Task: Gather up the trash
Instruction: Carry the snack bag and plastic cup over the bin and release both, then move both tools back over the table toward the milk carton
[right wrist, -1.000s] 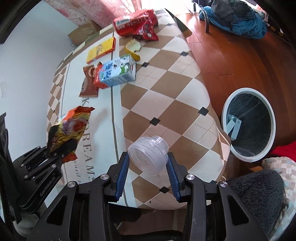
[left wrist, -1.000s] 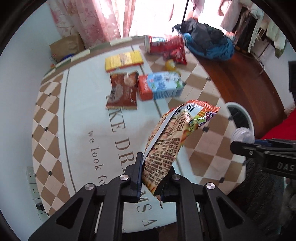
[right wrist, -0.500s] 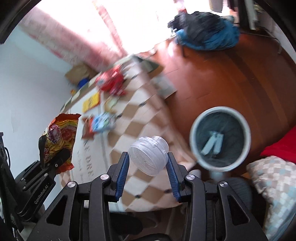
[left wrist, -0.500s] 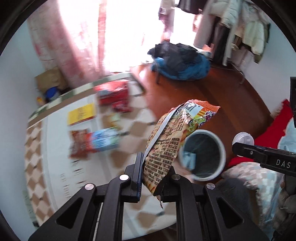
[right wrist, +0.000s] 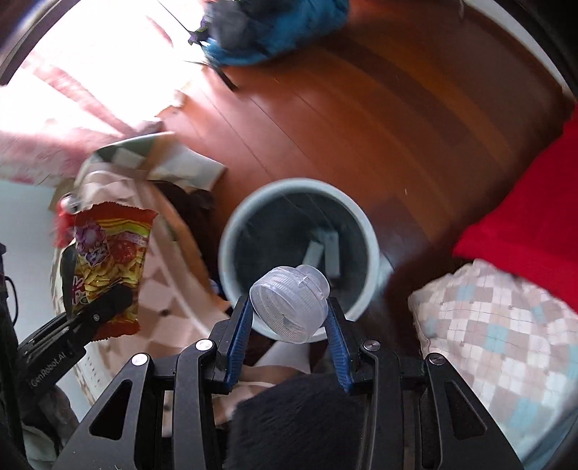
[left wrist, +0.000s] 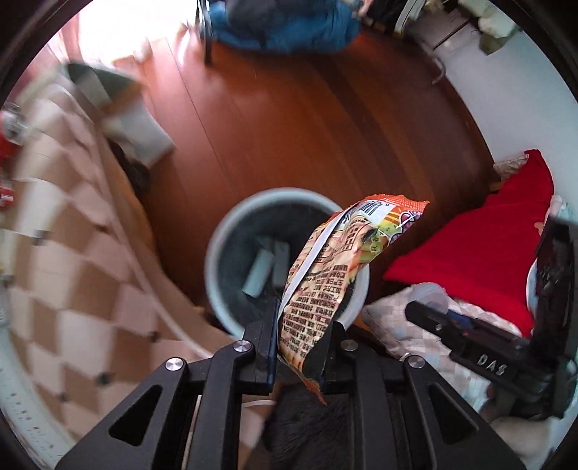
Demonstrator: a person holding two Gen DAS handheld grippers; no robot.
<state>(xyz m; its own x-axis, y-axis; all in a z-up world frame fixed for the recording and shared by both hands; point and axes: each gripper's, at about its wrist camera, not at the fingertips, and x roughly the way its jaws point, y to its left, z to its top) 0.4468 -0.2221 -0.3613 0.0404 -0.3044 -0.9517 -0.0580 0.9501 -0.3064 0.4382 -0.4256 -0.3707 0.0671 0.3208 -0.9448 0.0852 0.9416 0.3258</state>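
My left gripper point(left wrist: 298, 334) is shut on an orange snack bag point(left wrist: 336, 274) and holds it upright above the near rim of the round white trash bin point(left wrist: 216, 235). The bag also shows in the right wrist view point(right wrist: 108, 260). My right gripper point(right wrist: 289, 314) is shut on a clear plastic cup point(right wrist: 289, 303), held on its side above the near rim of the bin point(right wrist: 231, 224). The bin has a dark liner and a few pale pieces of trash point(right wrist: 321, 253) inside.
The table with the checked cloth point(left wrist: 72, 260) is at the left, its edge close to the bin. A red cushion point(left wrist: 480, 246) and a checked pillow point(right wrist: 505, 325) lie at the right. Blue clothes point(right wrist: 271, 29) lie on the wooden floor point(left wrist: 307, 108) beyond.
Both grippers have swung from over the table to the right and now hang over the bin. Each still holds its item.
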